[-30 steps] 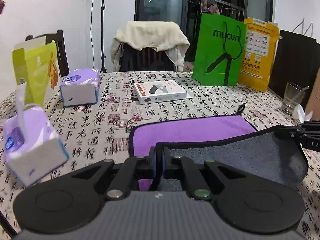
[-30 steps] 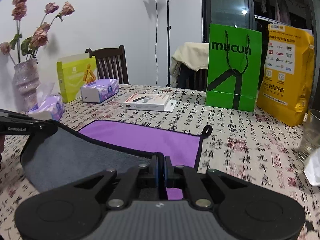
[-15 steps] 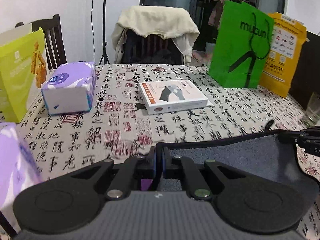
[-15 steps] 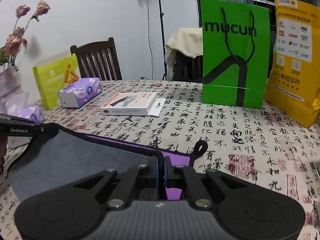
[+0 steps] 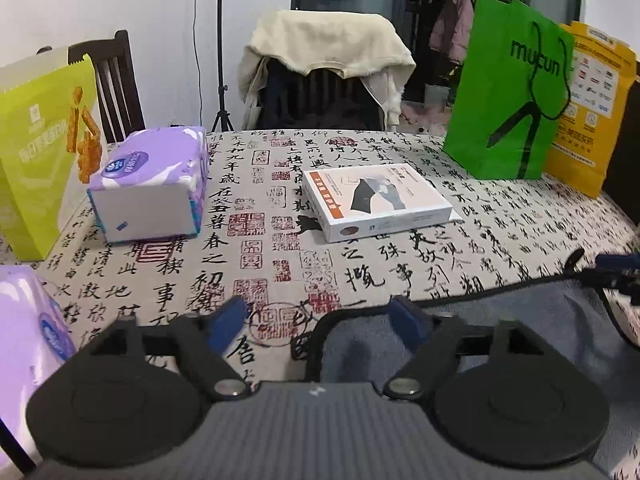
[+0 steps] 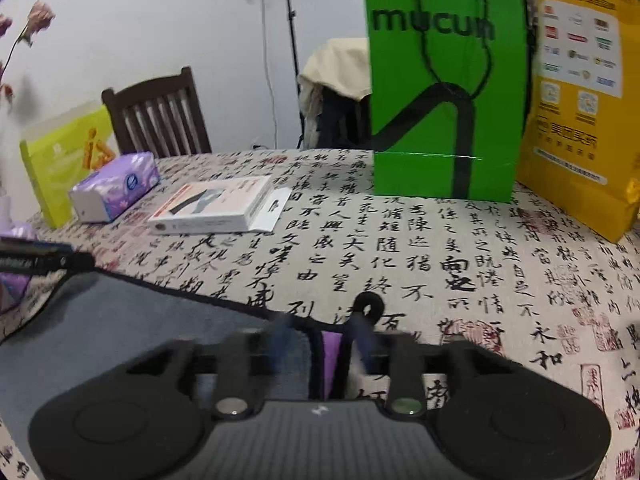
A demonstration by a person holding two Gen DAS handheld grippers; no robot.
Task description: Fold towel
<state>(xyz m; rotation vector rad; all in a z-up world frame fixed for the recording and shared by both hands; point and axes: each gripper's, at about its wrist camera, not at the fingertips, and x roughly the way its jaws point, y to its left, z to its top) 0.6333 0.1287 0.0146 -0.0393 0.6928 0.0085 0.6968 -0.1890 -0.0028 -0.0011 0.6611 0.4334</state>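
Observation:
The towel is folded over, grey side up with a black trim, and lies on the table; it shows in the left wrist view (image 5: 500,320) and in the right wrist view (image 6: 120,320). A strip of its purple side (image 6: 331,354) and its black hanging loop (image 6: 370,304) show at the right corner. My left gripper (image 5: 318,320) is open, its blue pads apart over the towel's left corner. My right gripper (image 6: 320,334) is open, blurred, its fingers apart astride the towel's right corner. Neither holds the towel.
On the calligraphy tablecloth (image 5: 360,160) stand a white box (image 5: 376,204), two purple tissue packs (image 5: 152,184) (image 5: 24,344), a lime box (image 5: 36,144), a green bag (image 5: 508,100) and a yellow bag (image 5: 592,108). Chairs stand behind the table.
Both grippers carried the towel's near edge forward over the purple half, then opened and let go. The towel now lies folded, grey side up.

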